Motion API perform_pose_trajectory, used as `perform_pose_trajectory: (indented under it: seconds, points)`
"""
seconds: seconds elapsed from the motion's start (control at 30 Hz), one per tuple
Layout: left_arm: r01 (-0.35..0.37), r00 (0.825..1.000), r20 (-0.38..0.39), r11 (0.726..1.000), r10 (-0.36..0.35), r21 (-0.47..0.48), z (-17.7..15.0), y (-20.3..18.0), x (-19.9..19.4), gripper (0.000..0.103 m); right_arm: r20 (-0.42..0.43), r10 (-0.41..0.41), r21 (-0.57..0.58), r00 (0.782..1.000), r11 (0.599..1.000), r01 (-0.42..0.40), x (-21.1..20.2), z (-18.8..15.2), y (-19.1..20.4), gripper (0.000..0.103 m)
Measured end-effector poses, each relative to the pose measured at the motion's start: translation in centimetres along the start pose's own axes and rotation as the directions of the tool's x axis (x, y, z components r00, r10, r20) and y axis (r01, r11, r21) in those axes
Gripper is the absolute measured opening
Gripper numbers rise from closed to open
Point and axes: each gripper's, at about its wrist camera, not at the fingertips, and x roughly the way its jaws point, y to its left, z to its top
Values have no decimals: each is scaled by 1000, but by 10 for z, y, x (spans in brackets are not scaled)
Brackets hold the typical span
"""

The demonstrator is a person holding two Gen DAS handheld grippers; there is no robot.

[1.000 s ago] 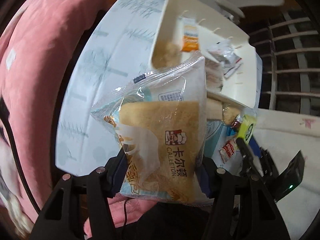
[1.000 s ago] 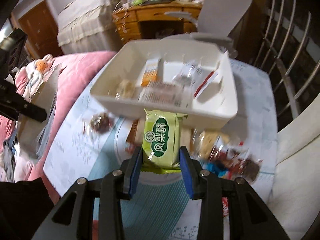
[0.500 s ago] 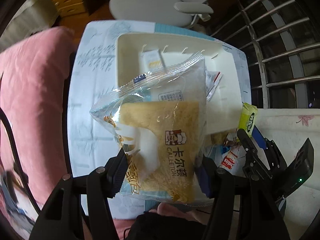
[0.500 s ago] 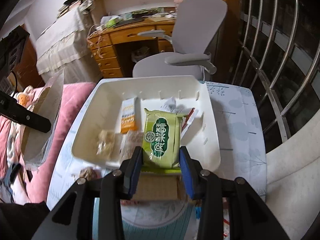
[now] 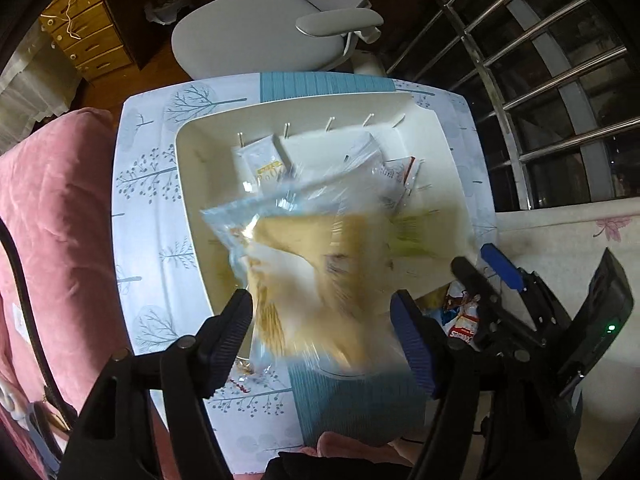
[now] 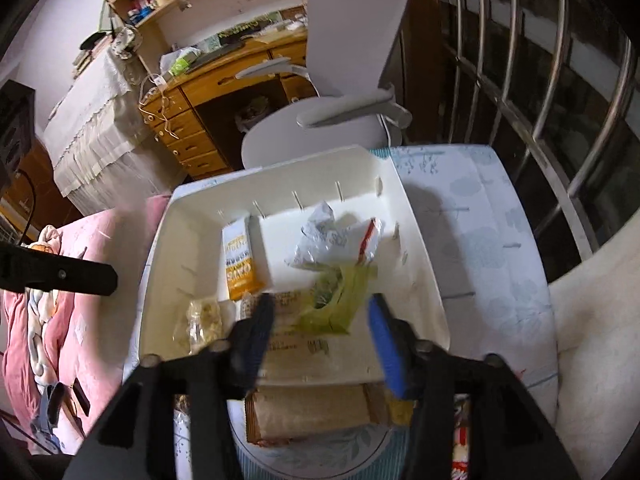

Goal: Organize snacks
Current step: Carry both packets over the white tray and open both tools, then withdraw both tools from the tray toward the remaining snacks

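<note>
Left wrist view shows our left gripper [image 5: 322,330] jaws opening, the bread packet [image 5: 316,264] blurred and dropping free into the white bin [image 5: 192,184]. Our right gripper [image 6: 320,330] jaws are opening too (green snack [image 6: 332,300] falling inside); both items are now delivered.

Left hand-held gripper [image 5: 322,332] above white tray [image 5: 192,216], jaws opening. Between them, blurred bread packet [image 5: 316,264], clear of both pads. In tray: small white sachet [image 5: 262,164], crinkled packet [image 5: 394,174], green blur [image 5: 412,232] at right. Right hand-held gripper [image 5: 486,264] at tray's right edge. Tree-print desk [image 5: 148,184] beneath; grey chair [image 5: 256,48] beyond.
</note>
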Motion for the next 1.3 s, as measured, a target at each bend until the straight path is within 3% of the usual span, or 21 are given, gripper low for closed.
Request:
perform_pose_trajectory:
  seconds: [0.27, 0.77, 1.0, 1.3]
  points:
    - [6, 1000, 14, 1000, -6, -13, -24, 4, -6, 70, -25, 11, 26, 1000, 1000, -10, -7, -18, -3, 54]
    - [36, 997, 64, 999, -36, -1, -118, 24, -17, 70, -110, 93, 176, 990, 982, -73, -30, -70, -24, 54]
    - [29, 998, 62, 999, -32, 46, -155, 34, -2, 70, -155, 162, 307, 974, 946, -109, -22, -101, -36, 54]
    - [13, 1000, 13, 991, -15, 130, -176, 50, 38, 72, -176, 246, 479, 953, 867, -136, 7, -141, -42, 54]
